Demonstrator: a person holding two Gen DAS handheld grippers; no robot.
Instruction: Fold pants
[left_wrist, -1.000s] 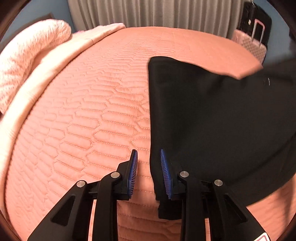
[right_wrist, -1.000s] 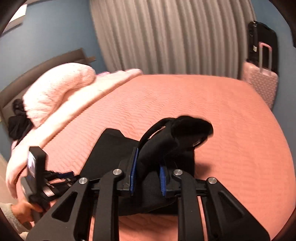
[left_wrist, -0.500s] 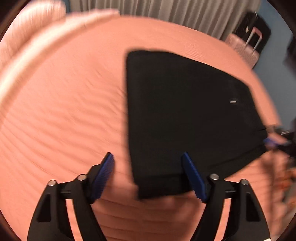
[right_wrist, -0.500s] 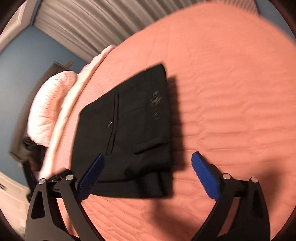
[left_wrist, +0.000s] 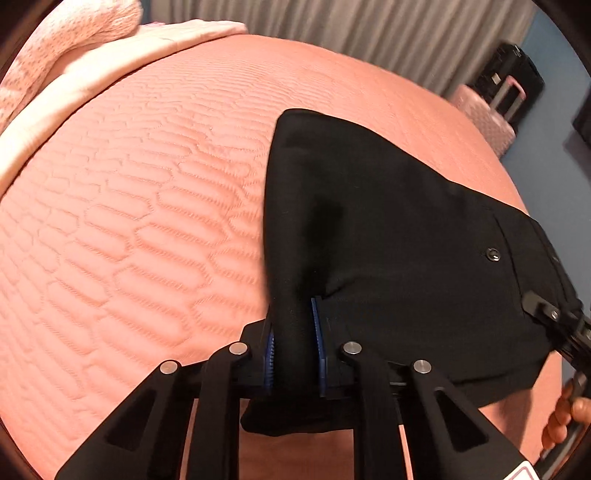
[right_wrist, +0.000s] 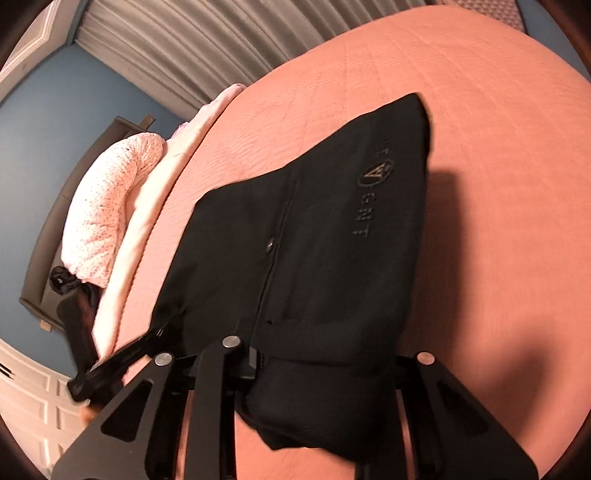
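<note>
Half a second ago both sets of jaws stood wide over the folded black fabric pants (left_wrist: 399, 266); they have just been closing, and each now bites a near corner of the garment.

On the left, the left gripper (left_wrist: 293, 343) has its blue ribbed pads pinched tight on a raised ridge of black cloth at the pants' near left edge, and the fabric bunches up between the jaws and hangs a little below them. To its left lies only the salmon quilted bedspread (left_wrist: 129, 229), with the pale pink blanket (left_wrist: 74, 74) along the far edge.

To the right, the pants lie as a compact folded packet on the bedspread, a small metal button (left_wrist: 493, 254) showing on the upper layer. At the far right of the left wrist view the tip of the other tool meets the pants' right corner.

From the right wrist view, the right gripper (right_wrist: 325, 369) is buried in the near corner: cloth fills the gap between its jaws and spills over them, hiding the pads, so it reads as clamped on the pants (right_wrist: 332, 240).

With both near corners retaken, I judge another fold is being set up, probably carrying this edge towards the far one. The risk is pinching only the top layers, leaving the lower ones behind.
</note>
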